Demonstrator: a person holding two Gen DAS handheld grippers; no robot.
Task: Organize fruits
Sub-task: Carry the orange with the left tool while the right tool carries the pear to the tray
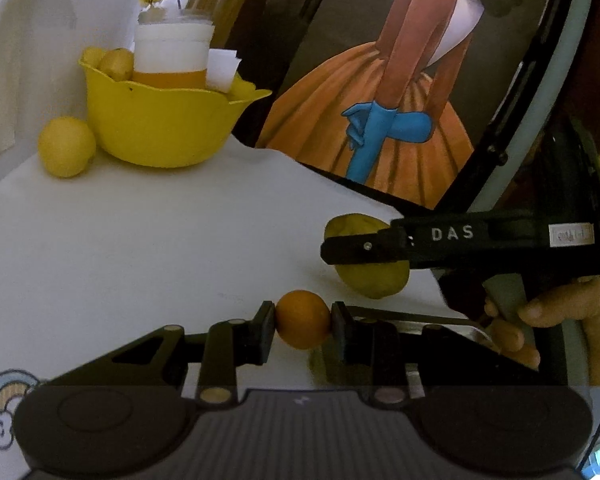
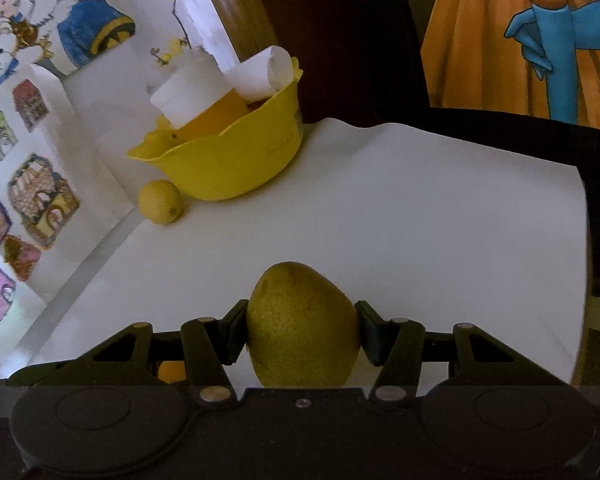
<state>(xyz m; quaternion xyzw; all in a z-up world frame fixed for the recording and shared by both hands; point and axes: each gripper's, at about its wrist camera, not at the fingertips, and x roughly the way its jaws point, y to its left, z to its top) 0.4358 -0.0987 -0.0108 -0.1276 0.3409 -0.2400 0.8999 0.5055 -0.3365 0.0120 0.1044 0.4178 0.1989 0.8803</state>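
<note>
Left wrist view: the left gripper (image 1: 303,326) is clamped tight on one small orange (image 1: 302,319) above the white table (image 1: 140,240). One lemon (image 1: 66,146) sits beside the single yellow bowl (image 1: 156,124), which holds more fruit and one cup (image 1: 172,56).

Right wrist view: the right gripper (image 2: 302,330) has both pads pressed on one yellow-green pear (image 2: 302,328), well apart from the bowl (image 2: 228,164) and its lone lemon (image 2: 161,201).
</note>
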